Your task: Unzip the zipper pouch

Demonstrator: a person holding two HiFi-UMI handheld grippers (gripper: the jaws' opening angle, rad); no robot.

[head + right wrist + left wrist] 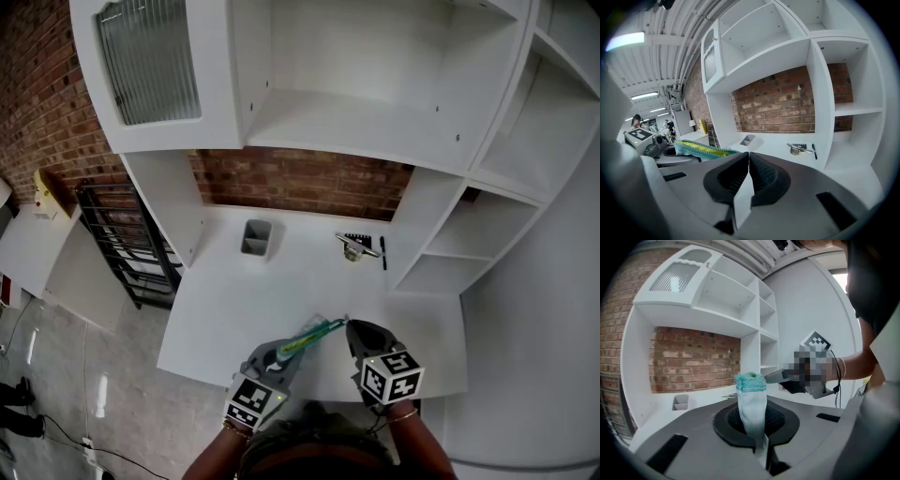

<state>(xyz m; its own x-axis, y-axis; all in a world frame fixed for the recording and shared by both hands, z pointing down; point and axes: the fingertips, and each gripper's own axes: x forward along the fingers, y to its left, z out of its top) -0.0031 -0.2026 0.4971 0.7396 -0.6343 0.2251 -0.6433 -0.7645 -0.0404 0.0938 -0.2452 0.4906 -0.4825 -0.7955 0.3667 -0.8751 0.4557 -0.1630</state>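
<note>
While the left gripper clamps the pouch by its near-left end and holds it just above the near edge of the desk, the right gripper meets the pouch's right end with its jaws pressed together. Whether they pinch the zipper pull I cannot tell. Unzipping seems only set up, not begun. Next calls for a sure hold on the pull, then a steady draw along the zipper against the left gripper's hold.
</note>
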